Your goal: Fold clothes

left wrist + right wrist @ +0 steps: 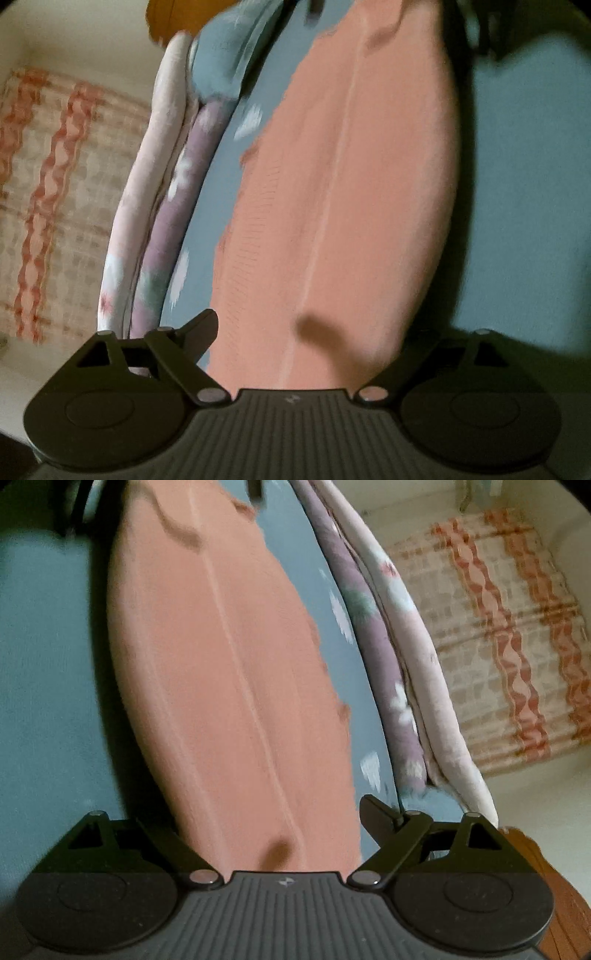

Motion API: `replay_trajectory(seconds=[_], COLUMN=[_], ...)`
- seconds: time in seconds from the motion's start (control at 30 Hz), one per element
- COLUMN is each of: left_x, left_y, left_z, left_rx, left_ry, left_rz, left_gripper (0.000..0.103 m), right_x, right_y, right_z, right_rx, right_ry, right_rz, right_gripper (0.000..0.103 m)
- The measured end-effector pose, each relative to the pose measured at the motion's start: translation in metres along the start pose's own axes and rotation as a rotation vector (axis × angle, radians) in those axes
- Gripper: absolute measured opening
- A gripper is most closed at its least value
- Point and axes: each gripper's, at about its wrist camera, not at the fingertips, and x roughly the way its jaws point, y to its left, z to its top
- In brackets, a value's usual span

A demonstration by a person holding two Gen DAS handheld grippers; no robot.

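Blue bedding (524, 184) is seen under a pink garment (351, 184), laid long and flat. Both the left gripper (295, 354) and right gripper (291, 834) are held spread, grasping nothing. Fold stage cannot be judged.

I see the garment (340, 206) stretched out across the bed (524, 184). A folded blanket (147, 221) lies along the bed's edge beside the garment, and a rug (498, 635) lies on the floor beyond that blanket.
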Motion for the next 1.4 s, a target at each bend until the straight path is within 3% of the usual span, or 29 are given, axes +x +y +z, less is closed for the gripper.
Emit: replay_trajectory(seconds=[0.1,0.2,0.27,0.3,0.37,0.4,0.43,0.5,0.7,0.83,0.97,1.03,1.1,1.13,1.17,1.2,1.23,1.3,1.4], left_x=[0.002,0.006,0.010,0.011,0.012,0.011,0.010,0.009,0.004,0.005,0.009,0.012,0.013,0.013,0.013,0.015,0.016,0.017,0.017], left_y=[0.007,-0.001,-0.007,-0.009,-0.015,-0.020,-0.026,-0.044,-0.044,-0.043,-0.035,-0.034,-0.038,-0.040,-0.043,-0.046,-0.048,-0.051,-0.044], left_z=[-0.017,-0.007,0.003,0.005,0.006,0.006,0.006,0.005,0.005,0.002,0.005,0.008,0.010,0.010,0.011,0.011,0.011,0.012,0.010], left_rx=[-0.050,0.026,0.073,0.082,0.088,0.092,0.099,0.129,0.167,0.203,0.192,0.191,0.190,0.186,0.175,0.162,0.153,0.148,0.118], left_ry=[0.040,0.036,0.032,0.033,0.033,0.032,0.032,0.034,0.050,0.030,0.031,0.041,0.050,0.056,0.063,0.070,0.076,0.083,0.070], left_rz=[0.011,0.041,0.047,0.041,0.022,0.015,0.006,0.032,0.026,0.045,0.056,0.057,0.070,0.076,0.072,0.061,0.061,0.080,0.045], left_gripper=[0.090,0.086,0.082,0.075,0.060,0.045,0.023,0.003,0.011,0.020,0.036,0.036,0.032,0.026,0.021,0.007,0.003,0.003,0.004], right_x=[0.000,0.003,0.005,0.006,0.008,0.009,0.009,0.010,0.009,0.009,0.011,0.012,0.013,0.013,0.014,0.014,0.015,0.016,0.017], right_y=[-0.008,-0.001,0.014,0.022,0.037,0.045,0.050,0.046,0.038,0.035,0.035,0.035,0.035,0.035,0.035,0.035,0.035,0.034,0.027], right_z=[-0.021,-0.015,-0.008,-0.004,0.003,0.006,0.009,0.009,0.008,0.006,0.004,0.004,0.003,0.003,0.003,0.002,0.002,0.002,0.003], right_rx=[0.012,-0.037,-0.087,-0.112,-0.162,-0.187,-0.204,-0.194,-0.210,-0.217,-0.182,-0.164,-0.147,-0.138,-0.129,-0.121,-0.112,-0.092,-0.045], right_ry=[0.052,0.038,0.030,0.026,0.018,0.014,0.011,0.014,0.011,0.002,0.002,0.003,0.003,0.003,0.003,0.003,0.004,0.006,0.007], right_rz=[-0.003,-0.009,-0.016,-0.020,-0.027,-0.030,-0.032,-0.021,-0.012,-0.019,-0.011,-0.008,-0.004,-0.002,0.000,0.001,0.003,0.008,0.026], right_gripper=[0.091,0.086,0.066,0.058,0.019,0.019,0.017,0.017,0.022,0.063,0.072,0.065,0.041,0.016,0.016,0.016,0.016,0.016,0.016])
